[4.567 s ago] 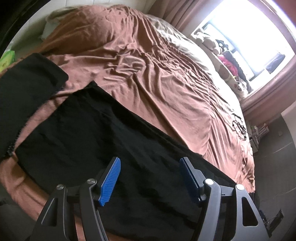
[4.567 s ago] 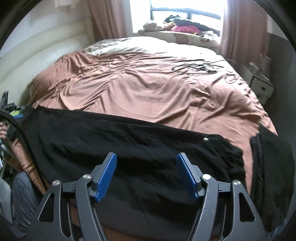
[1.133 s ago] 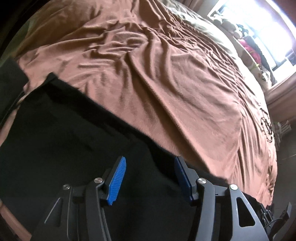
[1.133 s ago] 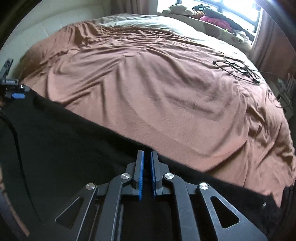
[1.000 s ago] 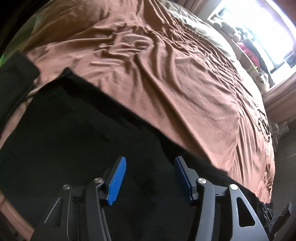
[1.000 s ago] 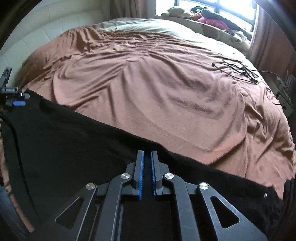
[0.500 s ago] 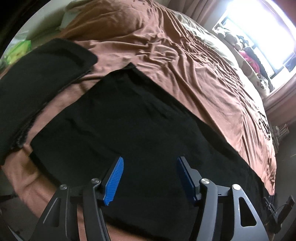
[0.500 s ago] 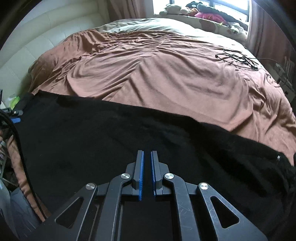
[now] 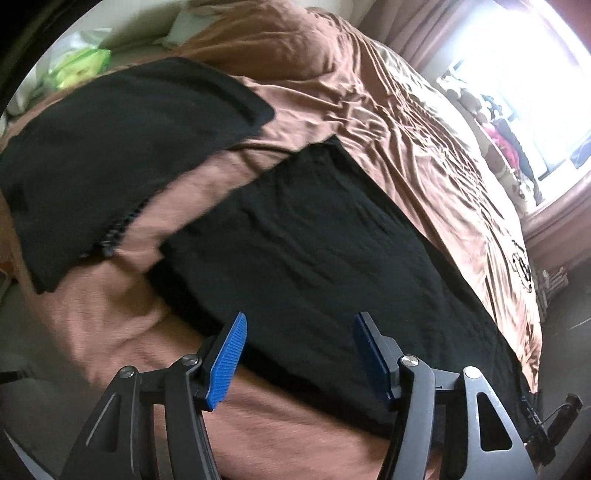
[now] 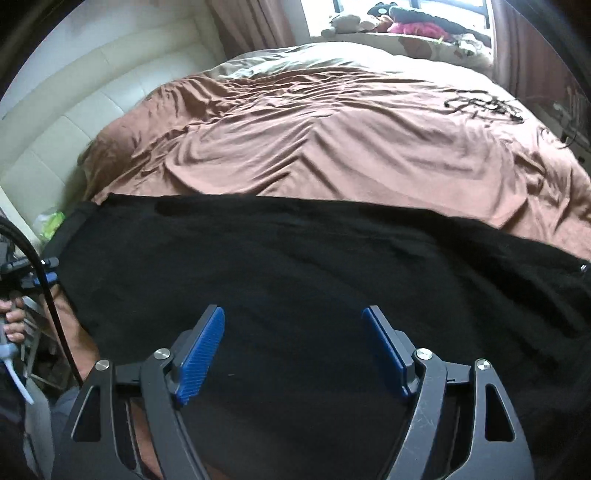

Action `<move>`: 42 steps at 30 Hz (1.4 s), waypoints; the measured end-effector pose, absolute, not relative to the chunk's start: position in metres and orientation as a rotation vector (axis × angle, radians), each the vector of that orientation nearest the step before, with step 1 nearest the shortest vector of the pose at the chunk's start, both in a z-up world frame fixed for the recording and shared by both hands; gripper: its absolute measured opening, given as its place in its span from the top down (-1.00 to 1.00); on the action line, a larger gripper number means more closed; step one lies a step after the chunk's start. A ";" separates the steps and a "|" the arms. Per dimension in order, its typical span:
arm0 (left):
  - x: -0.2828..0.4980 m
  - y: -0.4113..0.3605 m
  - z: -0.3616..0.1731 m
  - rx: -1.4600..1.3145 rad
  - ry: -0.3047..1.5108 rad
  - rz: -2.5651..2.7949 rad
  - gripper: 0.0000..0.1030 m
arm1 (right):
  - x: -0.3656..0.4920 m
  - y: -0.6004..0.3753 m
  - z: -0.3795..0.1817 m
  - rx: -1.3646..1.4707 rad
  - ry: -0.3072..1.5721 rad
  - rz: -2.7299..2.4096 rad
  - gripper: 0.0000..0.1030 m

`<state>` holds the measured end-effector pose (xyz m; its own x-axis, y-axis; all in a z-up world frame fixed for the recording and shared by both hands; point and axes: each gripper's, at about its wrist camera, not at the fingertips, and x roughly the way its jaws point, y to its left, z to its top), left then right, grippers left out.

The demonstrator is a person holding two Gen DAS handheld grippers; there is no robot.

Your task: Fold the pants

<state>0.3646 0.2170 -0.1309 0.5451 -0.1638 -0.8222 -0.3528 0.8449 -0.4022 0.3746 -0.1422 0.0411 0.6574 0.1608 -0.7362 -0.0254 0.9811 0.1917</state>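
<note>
Daylight from blown-out window (glaring white), black pants detail lost, fisheye-curved edges, slight blur

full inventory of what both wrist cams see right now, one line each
pants: 1, black, laid flat along the near bed edge
second garment: 1, black, folded, on the bed beyond the pants' end in the left view
bedspread: 1, brown, wrinkled, covers the bed
cables: 1 tangle, black, far right of the bed
headboard: 1, cream, padded, left of the bed in the right view
green packet: 1, green, by the bed's far corner
plush toys and clothes: several, mixed colours, on the window sill
curtains: pink-brown, beside the window
left hand-held gripper: black with blue pads, open, over the pants' near edge
right hand-held gripper: black with blue pads, open, over the pants
</note>
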 end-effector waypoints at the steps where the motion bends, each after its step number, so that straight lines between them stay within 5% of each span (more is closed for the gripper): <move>1: 0.362 0.223 -0.130 -0.583 0.999 0.123 -0.21 | 0.372 -0.140 0.040 0.175 0.847 0.108 -0.47; 22: 0.360 0.267 -0.165 -0.734 0.971 0.144 0.00 | 0.351 -0.109 0.018 0.217 0.854 0.107 -0.46; 24: 0.364 0.270 -0.171 -0.734 0.970 0.162 0.22 | 0.350 -0.110 0.018 0.215 0.854 0.107 -0.46; 27: 0.362 0.277 -0.176 -0.752 0.953 0.191 0.95 | 0.349 -0.107 0.017 0.208 0.854 0.110 -0.46; 42: 0.339 0.290 -0.176 -0.814 0.921 0.177 0.95 | 0.353 -0.100 0.011 0.193 0.880 0.103 -0.44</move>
<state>0.3393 0.2898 -0.1758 0.6140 -0.1939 -0.7651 -0.4638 0.6957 -0.5485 0.3534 -0.0998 0.0106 0.6334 0.1688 -0.7552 -0.0105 0.9777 0.2097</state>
